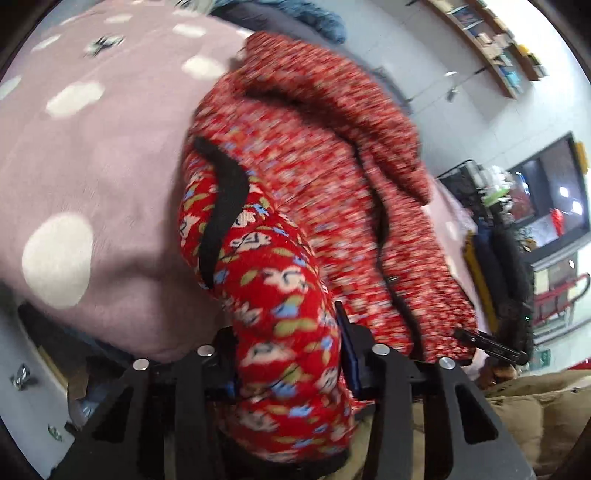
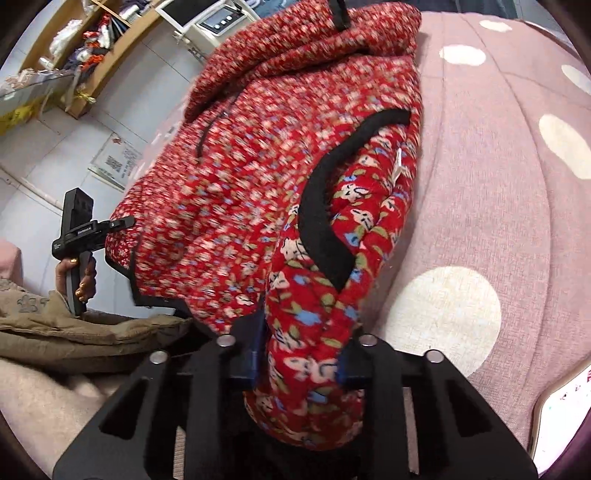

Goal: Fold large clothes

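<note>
A red padded jacket (image 1: pixel 295 177) with a small floral print and black trim hangs bunched over a pink bed cover with white dots (image 1: pixel 92 166). My left gripper (image 1: pixel 288 354) is shut on a thick fold of the jacket. My right gripper (image 2: pixel 301 354) is shut on another fold of the same jacket (image 2: pixel 277 166). In the left wrist view the right gripper (image 1: pixel 491 345) shows at the jacket's far lower corner. In the right wrist view the left gripper (image 2: pixel 88 229) shows at the jacket's left edge, held in a hand.
The pink dotted cover (image 2: pixel 498 184) spreads to the right. A tan padded garment (image 2: pixel 74 332) lies near me. Wooden shelves (image 2: pixel 74 48) and a white device (image 2: pixel 214 18) stand on the tiled floor. A dark screen (image 1: pixel 554 192) and wall shelves (image 1: pixel 498 48) are at the right.
</note>
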Action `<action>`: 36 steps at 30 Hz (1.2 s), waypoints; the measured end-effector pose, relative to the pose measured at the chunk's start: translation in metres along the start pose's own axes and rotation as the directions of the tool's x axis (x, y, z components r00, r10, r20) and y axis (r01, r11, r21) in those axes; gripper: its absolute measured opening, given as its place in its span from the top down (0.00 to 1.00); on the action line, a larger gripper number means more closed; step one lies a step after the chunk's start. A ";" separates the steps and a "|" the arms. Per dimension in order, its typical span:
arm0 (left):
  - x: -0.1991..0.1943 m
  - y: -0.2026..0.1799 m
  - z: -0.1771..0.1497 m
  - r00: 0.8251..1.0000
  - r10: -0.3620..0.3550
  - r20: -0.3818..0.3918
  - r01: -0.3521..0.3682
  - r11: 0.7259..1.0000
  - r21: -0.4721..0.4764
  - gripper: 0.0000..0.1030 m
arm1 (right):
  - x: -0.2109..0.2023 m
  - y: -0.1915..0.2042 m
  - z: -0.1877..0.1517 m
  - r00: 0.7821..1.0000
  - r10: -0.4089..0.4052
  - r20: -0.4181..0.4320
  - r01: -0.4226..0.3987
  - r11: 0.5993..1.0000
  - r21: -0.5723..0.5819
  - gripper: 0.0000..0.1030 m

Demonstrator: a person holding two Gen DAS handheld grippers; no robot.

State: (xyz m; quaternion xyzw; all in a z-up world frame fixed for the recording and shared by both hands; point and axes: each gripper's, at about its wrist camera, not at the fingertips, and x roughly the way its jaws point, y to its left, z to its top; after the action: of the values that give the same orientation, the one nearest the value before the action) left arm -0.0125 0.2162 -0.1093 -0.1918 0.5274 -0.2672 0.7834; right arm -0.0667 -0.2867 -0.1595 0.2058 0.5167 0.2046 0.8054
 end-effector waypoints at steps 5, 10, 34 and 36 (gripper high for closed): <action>-0.041 -0.036 0.017 0.979 -0.168 0.117 0.158 0.984 0.085 0.69 | -0.047 0.011 0.016 0.983 0.162 0.091 -0.165 0.986 0.020 0.82; -0.063 -0.068 0.005 0.959 -0.267 0.099 0.239 0.943 0.233 0.69 | -0.078 0.021 0.003 0.970 0.229 0.087 -0.231 0.973 0.018 0.83; -0.073 0.024 0.148 0.848 -0.065 0.526 0.231 0.938 -0.257 0.68 | -0.079 -0.037 0.177 0.939 0.267 0.218 -0.307 0.935 0.177 0.83; -0.068 0.001 0.171 0.880 0.037 0.473 0.077 0.973 -0.220 0.68 | -0.068 -0.049 0.200 0.945 0.238 0.224 -0.287 0.933 0.219 0.83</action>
State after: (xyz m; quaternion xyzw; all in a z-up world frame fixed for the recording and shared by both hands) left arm 0.1263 0.2627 0.0022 -0.3468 0.3455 -0.1568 0.8578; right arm 0.0965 -0.3884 -0.0594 0.3914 0.4249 0.2235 0.7851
